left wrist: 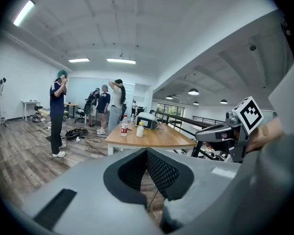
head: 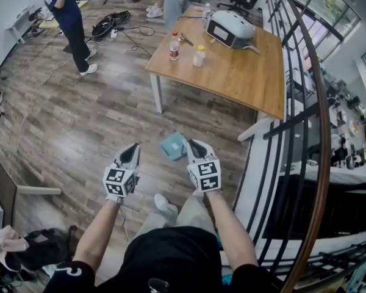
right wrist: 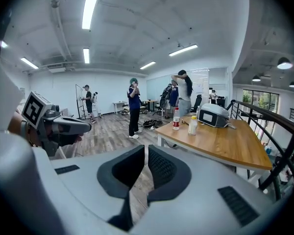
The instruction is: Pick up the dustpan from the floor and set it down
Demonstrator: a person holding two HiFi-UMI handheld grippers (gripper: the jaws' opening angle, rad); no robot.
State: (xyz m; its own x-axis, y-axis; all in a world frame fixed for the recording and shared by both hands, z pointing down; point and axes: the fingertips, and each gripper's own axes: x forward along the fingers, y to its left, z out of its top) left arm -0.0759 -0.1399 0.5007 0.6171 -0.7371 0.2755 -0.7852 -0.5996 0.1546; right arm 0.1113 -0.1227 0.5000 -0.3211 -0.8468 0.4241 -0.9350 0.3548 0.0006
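**Approach to the dustpan: both grippers closed and empty**

The right gripper [right wrist: 146,151] has its jaws together with nothing between them, and the left gripper [left wrist: 147,153] is likewise closed on nothing. In the head view the dustpan [head: 172,146], a pale teal shape on the wooden floor [head: 79,121], lies between the two tips, at 9 o'clock from the right gripper and 3 o'clock from the left. Neither gripper view shows it, so both appear to point over it. Choose one gripper, open its jaws fully before descending, and tilt its nose toward the floor. Close on a raised edge or the handle, not the flat pan. The table leg [head: 158,93] stands at 12 o'clock, well apart.
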